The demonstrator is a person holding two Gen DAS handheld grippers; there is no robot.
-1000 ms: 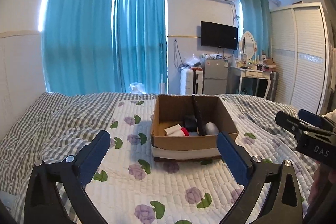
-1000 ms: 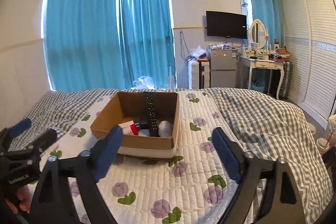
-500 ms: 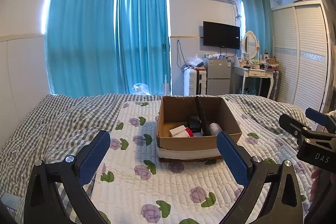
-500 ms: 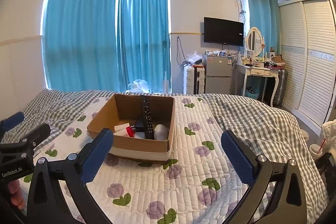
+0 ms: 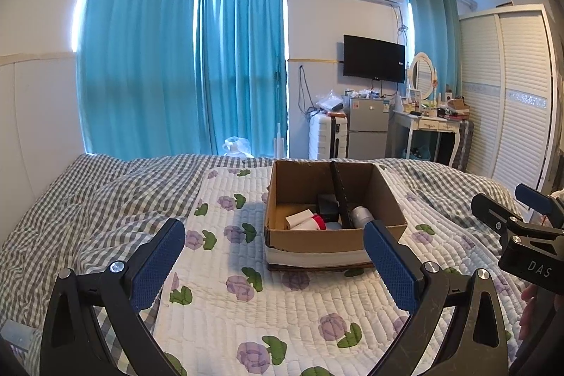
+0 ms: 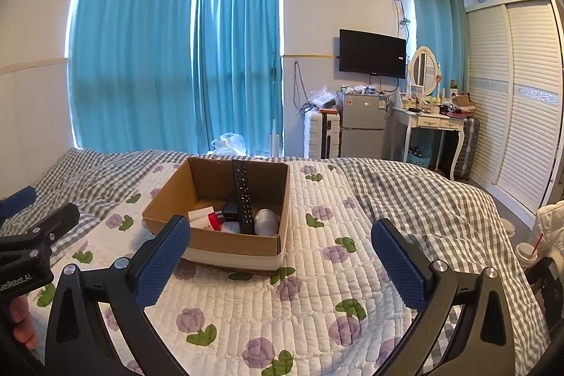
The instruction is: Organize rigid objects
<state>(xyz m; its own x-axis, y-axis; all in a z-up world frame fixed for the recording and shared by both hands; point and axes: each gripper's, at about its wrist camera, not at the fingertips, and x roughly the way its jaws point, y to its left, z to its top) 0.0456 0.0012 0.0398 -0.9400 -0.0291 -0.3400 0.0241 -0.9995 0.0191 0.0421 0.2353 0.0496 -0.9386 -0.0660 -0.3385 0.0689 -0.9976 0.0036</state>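
Blue-padded black left gripper (image 5: 273, 247): lower frame of the left wrist view, fingers spread wide, nothing between them, held above the bed and short of the box.

White quilted bedspread with purple flowers and green leaves (image 5: 225, 298): lower centre; soft, uneven footing. Risk, as judged: a push on the box wall could slide or tip it, since the quilt gives.

Grey-and-white checked duvet (image 5: 88, 199): left middle, rumpled; folds could snag a low sweep.

Brown open-topped cardboard box with white tape along its base (image 5: 328, 236): centre, standing on the quilt. Rim is thin; a finger descending on it could crush or tilt it.

Long black remote control (image 6: 243, 196): inside the box, leaning against the far wall. Risk: a nudge may topple it onto its neighbours.

Red-capped white item (image 6: 208, 220) and silver cylinder (image 6: 267, 219): box floor, either side of the remote, crowded together; little room for a finger between them.

Blue-padded black right gripper (image 6: 282, 251): lower frame of the right wrist view, likewise spread and empty, to the right of the box.

Open room: bare quilt lies left, right and in front of the box; entry is from above.
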